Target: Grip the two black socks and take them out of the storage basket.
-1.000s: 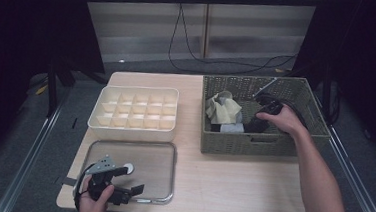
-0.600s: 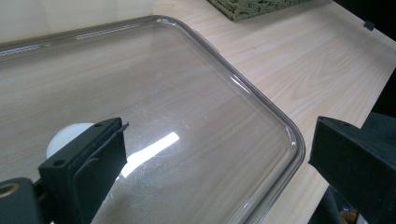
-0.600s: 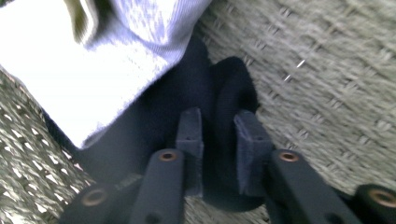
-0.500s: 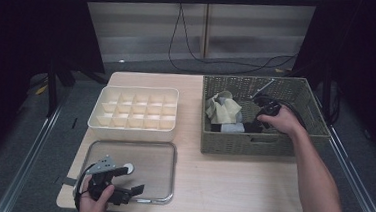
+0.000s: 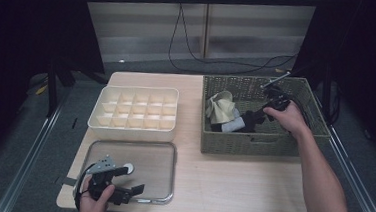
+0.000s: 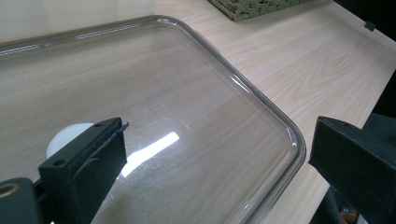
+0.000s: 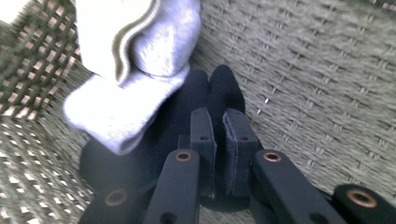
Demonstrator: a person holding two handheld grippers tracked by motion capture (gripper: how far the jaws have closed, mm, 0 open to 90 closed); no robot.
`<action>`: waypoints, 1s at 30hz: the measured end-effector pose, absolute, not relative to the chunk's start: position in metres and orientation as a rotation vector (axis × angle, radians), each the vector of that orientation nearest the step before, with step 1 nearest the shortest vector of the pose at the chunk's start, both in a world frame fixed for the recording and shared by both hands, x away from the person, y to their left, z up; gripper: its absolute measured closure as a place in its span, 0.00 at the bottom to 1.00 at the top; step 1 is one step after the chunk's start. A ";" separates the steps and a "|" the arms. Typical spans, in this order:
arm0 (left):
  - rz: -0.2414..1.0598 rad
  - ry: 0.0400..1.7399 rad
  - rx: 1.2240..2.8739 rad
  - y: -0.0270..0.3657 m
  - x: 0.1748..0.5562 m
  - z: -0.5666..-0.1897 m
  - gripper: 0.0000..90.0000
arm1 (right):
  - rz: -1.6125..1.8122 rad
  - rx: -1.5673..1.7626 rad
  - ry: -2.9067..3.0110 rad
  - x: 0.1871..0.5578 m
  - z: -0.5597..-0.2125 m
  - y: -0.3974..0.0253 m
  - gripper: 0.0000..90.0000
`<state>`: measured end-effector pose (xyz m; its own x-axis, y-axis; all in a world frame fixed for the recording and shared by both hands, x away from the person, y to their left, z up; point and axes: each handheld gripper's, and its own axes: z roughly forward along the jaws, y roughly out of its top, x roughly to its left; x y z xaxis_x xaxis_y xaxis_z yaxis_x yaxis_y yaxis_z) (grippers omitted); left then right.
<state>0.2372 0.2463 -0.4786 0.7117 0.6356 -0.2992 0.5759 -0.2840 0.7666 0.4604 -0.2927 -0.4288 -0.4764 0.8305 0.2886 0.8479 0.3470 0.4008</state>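
A black sock [image 7: 219,100] lies on the floor of the woven basket [image 5: 303,144], partly under a grey sock [image 7: 126,107], with a cream cloth [image 5: 222,108] just beside them. The right gripper [image 7: 218,140] has its jaws pressed together on a fold of the black sock; bare basket floor lies open toward the far wall. The basket stands at the worktop's [image 5: 240,185] right edge. At the near left corner the left gripper [image 5: 120,189] rests over a clear tray lid [image 6: 187,116], jaws spread wide, holding nothing, astride the lid's rounded rim. A divided cream box [image 5: 135,110] sits behind the lid, bare worktop between it and the basket.
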 end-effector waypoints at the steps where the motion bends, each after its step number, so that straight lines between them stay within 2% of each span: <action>1: 0.078 0.931 1.967 0.246 0.237 -0.479 0.04 | -0.811 -1.591 -2.552 0.460 -0.427 -0.294 0.93; 30: 0.080 0.928 1.944 0.247 0.237 -0.478 0.04 | -1.286 -1.548 -2.461 0.433 -0.384 -0.300 0.94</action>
